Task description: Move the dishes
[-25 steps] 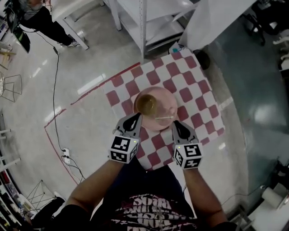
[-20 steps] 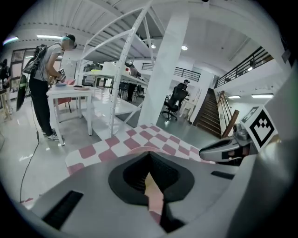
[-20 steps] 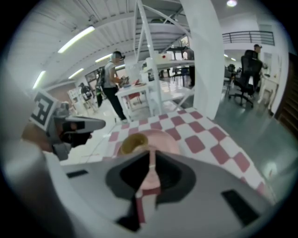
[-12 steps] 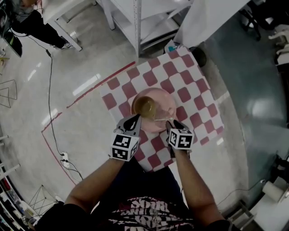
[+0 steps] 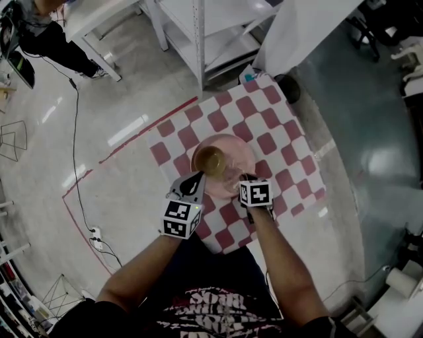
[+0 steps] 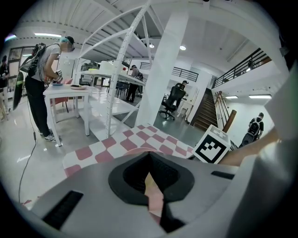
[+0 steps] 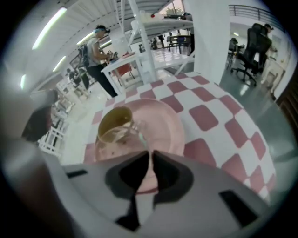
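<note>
A pink plate (image 5: 235,153) lies on a red-and-white checkered cloth (image 5: 277,142). On its left part stands a small yellowish bowl (image 5: 211,158), with a clear utensil leaning beside it (image 7: 135,129). My left gripper (image 5: 197,177) sits at the plate's near left rim, its jaws shut with the pink rim (image 6: 154,197) between them. My right gripper (image 5: 246,178) points steeply down at the near right rim. Its jaws (image 7: 150,155) have just been closing and now pinch the plate's edge (image 7: 167,130). The bowl (image 7: 113,122) stands just beyond them.
A white shelf frame (image 5: 211,33) stands past the cloth's far edge, with a white table (image 5: 99,13) and a person to the far left. A cable (image 5: 73,132) and power strip (image 5: 96,232) lie on the floor at left. The cloth's edge drops off close to my body.
My right gripper has come down and tipped steeply onto the plate's near right rim, its marker cube now facing up. The left gripper has stayed at the left rim.
</note>
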A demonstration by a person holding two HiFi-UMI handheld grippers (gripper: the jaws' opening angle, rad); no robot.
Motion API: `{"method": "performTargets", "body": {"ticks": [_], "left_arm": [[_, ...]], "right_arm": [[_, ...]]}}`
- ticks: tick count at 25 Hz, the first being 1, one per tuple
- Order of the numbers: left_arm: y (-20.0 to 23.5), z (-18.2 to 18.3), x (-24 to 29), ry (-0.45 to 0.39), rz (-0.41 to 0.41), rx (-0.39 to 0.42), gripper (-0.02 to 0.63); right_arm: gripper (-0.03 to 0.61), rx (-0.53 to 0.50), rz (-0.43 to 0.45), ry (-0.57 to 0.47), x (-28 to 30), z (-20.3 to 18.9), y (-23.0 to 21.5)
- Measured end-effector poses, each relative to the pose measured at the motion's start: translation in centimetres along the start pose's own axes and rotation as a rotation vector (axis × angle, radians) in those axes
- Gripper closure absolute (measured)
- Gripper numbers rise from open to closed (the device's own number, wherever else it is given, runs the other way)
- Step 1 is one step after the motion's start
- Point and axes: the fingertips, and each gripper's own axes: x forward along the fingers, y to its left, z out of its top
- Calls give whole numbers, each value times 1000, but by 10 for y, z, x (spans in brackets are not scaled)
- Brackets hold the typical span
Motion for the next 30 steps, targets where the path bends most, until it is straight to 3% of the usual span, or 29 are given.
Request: {"method": "performTargets", "body": {"ticks": [9,16,22,30], "left_arm": [[4,-4,-9,10,29,-6,586],[-6,-6,-5,24,20,3,586],[-8,-3,-1,30,25,11,586],[-7,0,1,43,40,24,586]], "right_arm": [[528,11,34,-73,-36,27,-21],[527,117,-44,-155,-72,45,-100],[526,221,-129,-103,-59,22,-171],[508,225,-151,-66,-34,10,-181]]}}
